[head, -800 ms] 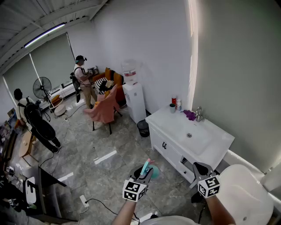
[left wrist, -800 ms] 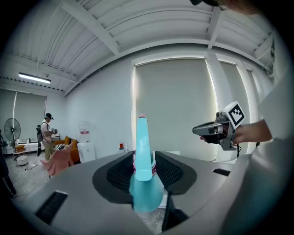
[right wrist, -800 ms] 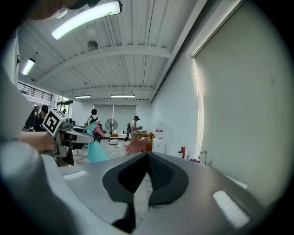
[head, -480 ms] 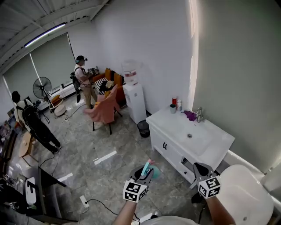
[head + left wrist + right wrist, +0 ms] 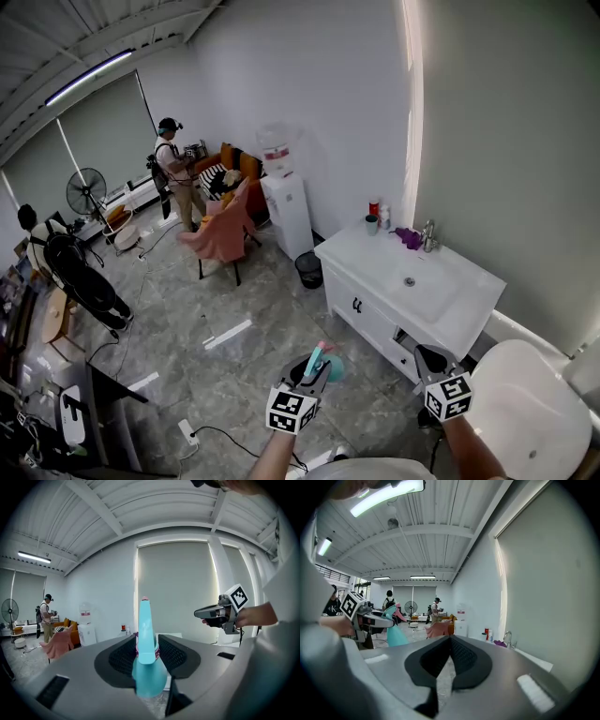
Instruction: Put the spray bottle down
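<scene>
L gripper (image 5: 315,368) clamped on spray bottle (image 5: 146,634), counter (image 5: 473,305) well apart; if released early, dropped on floor (image 5: 225,375). R gripper (image 5: 450,640) clenched, empty.

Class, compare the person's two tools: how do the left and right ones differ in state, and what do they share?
The left tool is clamped on a teal spray bottle; the right tool holds nothing. The left tool's jaws stand apart around the bottle; the right tool's meet at the tips. Both carry a marker cube.
</scene>
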Motion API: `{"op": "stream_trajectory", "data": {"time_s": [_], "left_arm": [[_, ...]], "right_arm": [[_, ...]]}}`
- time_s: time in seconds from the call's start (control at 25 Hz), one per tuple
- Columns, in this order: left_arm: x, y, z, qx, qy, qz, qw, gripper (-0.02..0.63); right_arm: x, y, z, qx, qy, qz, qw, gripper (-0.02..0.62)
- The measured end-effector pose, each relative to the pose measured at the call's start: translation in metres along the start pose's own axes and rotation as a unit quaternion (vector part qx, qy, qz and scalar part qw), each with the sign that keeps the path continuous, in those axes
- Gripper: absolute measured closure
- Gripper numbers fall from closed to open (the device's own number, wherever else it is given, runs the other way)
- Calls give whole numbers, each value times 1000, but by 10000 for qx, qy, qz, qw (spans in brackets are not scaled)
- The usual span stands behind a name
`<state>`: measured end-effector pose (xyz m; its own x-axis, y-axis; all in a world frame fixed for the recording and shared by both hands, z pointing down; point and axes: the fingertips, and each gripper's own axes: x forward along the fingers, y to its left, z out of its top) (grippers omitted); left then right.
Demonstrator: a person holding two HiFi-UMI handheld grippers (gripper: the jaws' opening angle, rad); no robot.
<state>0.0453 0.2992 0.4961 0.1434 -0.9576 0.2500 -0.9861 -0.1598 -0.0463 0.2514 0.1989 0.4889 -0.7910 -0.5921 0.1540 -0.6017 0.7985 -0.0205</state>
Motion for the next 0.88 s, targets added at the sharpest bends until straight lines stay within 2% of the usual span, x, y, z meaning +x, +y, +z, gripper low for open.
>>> {"op": "stream_trajectory", "data": {"time_s": [0.32,0.6,0.88], "left_arm": [[-12,22,-11,262,119,4,9996,457],[-10,43,-15,139,123,-17,9998,457],[10,62,-20,70,196,40,9998,457]], "right_arm": [[18,24,-9,109,20,-67,9999,584],[34,33,-16,229,111,-111,9996,584],[62,24,-15,243,154,-61,9996,584]]}}
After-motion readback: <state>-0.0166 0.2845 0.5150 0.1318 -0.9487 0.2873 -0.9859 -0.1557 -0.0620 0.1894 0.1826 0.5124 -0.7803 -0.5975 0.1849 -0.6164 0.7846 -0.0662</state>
